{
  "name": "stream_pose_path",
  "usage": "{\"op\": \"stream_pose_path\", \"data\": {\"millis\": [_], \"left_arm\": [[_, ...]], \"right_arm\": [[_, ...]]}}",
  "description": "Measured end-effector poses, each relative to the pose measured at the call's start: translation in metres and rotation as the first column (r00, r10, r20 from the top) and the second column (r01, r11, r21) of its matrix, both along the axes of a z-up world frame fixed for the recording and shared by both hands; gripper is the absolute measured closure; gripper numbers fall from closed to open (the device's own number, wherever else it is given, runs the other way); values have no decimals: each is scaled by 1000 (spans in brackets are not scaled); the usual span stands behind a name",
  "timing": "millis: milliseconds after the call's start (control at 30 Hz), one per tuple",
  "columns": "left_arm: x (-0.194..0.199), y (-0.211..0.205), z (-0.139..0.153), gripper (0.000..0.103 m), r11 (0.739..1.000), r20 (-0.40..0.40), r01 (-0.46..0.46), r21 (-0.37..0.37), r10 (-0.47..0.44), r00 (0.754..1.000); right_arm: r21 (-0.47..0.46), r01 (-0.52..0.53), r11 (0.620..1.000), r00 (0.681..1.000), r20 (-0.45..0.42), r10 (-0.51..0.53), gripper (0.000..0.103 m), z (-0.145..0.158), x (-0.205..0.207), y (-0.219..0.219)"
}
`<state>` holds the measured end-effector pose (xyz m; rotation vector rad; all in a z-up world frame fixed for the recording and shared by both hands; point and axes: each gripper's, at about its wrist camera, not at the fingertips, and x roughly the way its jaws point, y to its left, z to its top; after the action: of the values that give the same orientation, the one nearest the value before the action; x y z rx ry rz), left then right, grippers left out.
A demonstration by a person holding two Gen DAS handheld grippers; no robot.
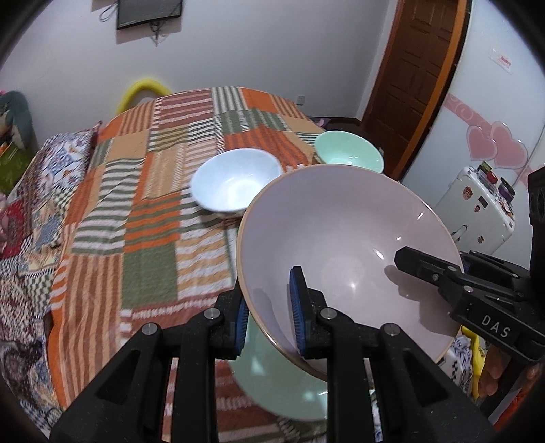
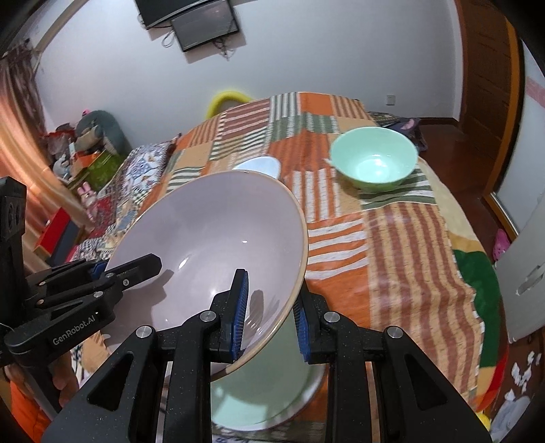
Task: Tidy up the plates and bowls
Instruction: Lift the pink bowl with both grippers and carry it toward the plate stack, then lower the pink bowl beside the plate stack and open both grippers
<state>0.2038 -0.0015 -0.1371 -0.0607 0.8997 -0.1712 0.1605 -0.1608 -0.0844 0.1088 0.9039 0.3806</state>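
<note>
I hold a large lilac bowl [image 1: 340, 245] off the bed [image 1: 136, 191] with both tools; my left tool [image 1: 269, 315] is clamped on the bowl's rim at 6 o'clock in the left wrist view, one blue pad [image 1: 297, 306] inside the wall and the other outside; my right tool [image 2: 270, 317] is clamped on the opposite rim, seen at 5 o'clock in the right wrist view, one pad inside and one outside; the bowl is tilted, its interior facing both cameras; below it, at 6 o'clock, lies a pale green dish [image 2: 265, 385] on the striped patchwork quilt [image 2: 402, 245]; a white bowl [image 1: 236, 182] stands upright on the quilt at 11 o'clock from the lilac bowl in the left wrist view; a mint green bowl [image 2: 374, 160] stands upright farther back, at 1 o'clock in the right wrist view, well apart from the white bowl; a dark screen [image 2: 204, 27] hangs on the far wall at 12 o'clock.
</note>
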Motion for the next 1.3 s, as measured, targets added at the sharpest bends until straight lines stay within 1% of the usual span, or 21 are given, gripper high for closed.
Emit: {"op": "stream_pose_path", "data": {"millis": [233, 367, 500, 733, 900, 1133, 1300], "left_arm": [[-33, 36, 1, 82, 998, -14, -68, 2, 68, 998], [-49, 57, 1, 82, 993, -9, -117, -10, 117, 993], [-62, 80, -2, 82, 986, -15, -166, -19, 166, 986], [-77, 113, -13, 82, 974, -34, -224, -18, 224, 974], [-81, 133, -30, 82, 967, -70, -254, -24, 252, 965], [-81, 151, -64, 82, 960, -134, -281, -9, 277, 951], [-80, 162, -85, 82, 953, -190, -303, -26, 293, 937]], "right_arm": [[-4, -72, 997, 997, 4, 72, 80, 0, -14, 33], [3, -109, 994, 994, 0, 109, 80, -4, -19, 51], [4, -147, 989, 989, -13, 147, 80, -10, -22, 73], [-12, -218, 976, 975, -46, 218, 80, -22, -26, 110], [-41, -258, 965, 964, -73, 255, 80, -34, -27, 133], [-79, -298, 951, 950, -124, 288, 80, -54, -26, 154], [-102, -325, 940, 938, -164, 306, 80, -70, -24, 168]]}}
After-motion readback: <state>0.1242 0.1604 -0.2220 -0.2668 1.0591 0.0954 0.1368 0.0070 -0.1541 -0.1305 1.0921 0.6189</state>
